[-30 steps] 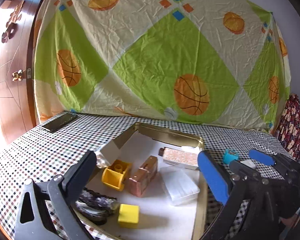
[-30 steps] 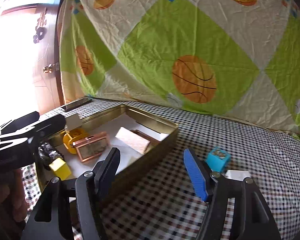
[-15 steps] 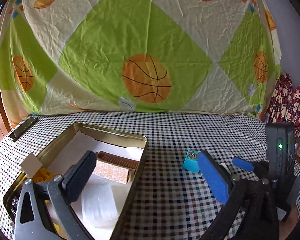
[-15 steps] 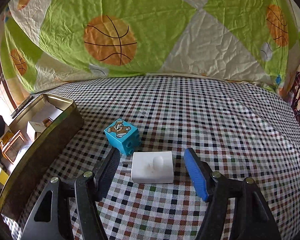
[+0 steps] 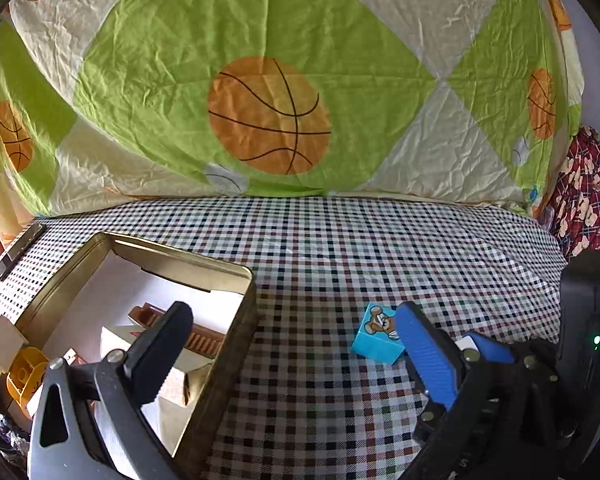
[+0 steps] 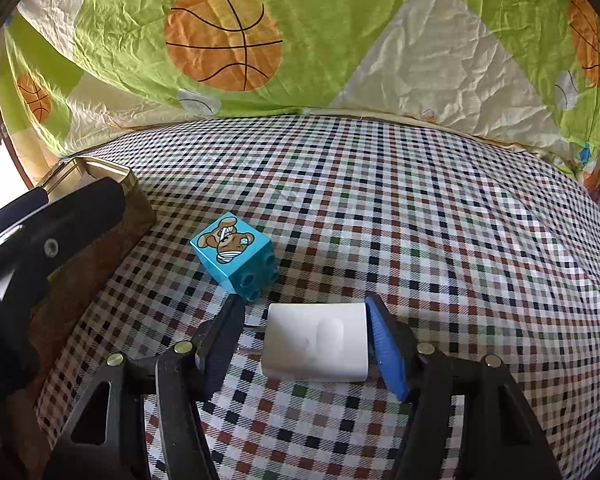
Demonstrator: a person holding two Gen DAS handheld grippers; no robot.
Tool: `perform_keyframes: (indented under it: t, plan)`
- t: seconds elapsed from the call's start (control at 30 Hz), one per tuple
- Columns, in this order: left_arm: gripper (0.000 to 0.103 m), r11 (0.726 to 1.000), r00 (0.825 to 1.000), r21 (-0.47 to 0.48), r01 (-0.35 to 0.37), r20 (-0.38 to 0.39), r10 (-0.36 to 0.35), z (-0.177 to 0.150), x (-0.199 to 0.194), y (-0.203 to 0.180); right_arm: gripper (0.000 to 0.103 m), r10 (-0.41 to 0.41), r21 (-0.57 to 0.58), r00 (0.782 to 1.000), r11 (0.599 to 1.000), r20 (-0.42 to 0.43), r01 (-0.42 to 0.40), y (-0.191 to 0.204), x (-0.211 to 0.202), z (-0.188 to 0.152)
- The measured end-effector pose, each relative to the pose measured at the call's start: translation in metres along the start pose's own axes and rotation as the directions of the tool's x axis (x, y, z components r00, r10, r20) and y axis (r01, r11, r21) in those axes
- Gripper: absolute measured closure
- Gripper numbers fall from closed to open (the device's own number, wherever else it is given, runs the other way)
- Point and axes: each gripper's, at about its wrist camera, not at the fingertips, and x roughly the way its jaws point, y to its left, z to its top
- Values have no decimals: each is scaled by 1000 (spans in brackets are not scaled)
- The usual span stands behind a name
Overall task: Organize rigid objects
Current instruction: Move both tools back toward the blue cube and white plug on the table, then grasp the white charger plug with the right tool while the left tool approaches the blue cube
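Left wrist view: left gripper [image 5: 296, 352] hangs empty, jaws wide apart, above the rim of the open tin [image 5: 236, 344]; blue bear block [image 5: 378, 334] lies on the checked table [image 5: 340, 248] just beside the tin.

Right wrist view: right gripper [image 6: 304, 340] brackets the white plug adapter [image 6: 316, 342], blue jaw touching, black jaw just apart, not yet clamped. Judgement: close squarely on the flat sides, clear of the prongs and block, before lifting toward the tin.
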Motion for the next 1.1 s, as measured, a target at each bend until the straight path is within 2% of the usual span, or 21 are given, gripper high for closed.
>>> perform_keyframes:
  t: [0.13, 0.37, 0.57, 0.63, 0.73, 0.83, 0.9, 0.97, 1.03, 1.1]
  plan:
    - [0, 1000, 1000, 26, 9, -5, -9, -2, 6, -10, 54, 8, 93, 1000, 996, 12, -9, -29, -2, -2]
    - [1, 993, 997, 104, 56, -67, -49, -8, 28, -31, 54, -23, 154, 1000, 988, 17, 20, -46, -5, -8]
    - [2, 990, 992, 119, 70, -114, -56, -11, 48, -36, 54, -26, 164, 1000, 986, 17, 23, -48, -4, -7]
    - [3, 989, 987, 114, 95, -139, -79, -12, 51, -35, 54, -24, 170, 1000, 985, 19, 20, -49, -4, -7]
    - [8, 983, 981, 134, 127, -164, -104, -13, 56, -40, 54, -31, 176, 999, 984, 19, 27, -51, -6, -8]
    - [12, 979, 981, 164, 124, -168, -96, -12, 60, -46, 54, -31, 179, 999, 984, 20, 27, -50, -7, -8]
    - [19, 974, 979, 182, 132, -178, -100, -13, 62, -48, 53, -30, 179, 999, 984, 20, 26, -51, -7, -8]
    - [42, 969, 973, 187, 161, -192, -125, -14, 64, -49, 53, -27, 180, 999, 983, 22, 23, -51, -7, -9]
    - [49, 965, 971, 201, 170, -200, -129, -15, 64, -52, 53, -24, 182, 999, 983, 24, 20, -51, -7, -9]
    - [61, 956, 967, 219, 194, -206, -149, -16, 63, -56, 53, -23, 182, 999, 983, 25, 18, -51, -8, -9]
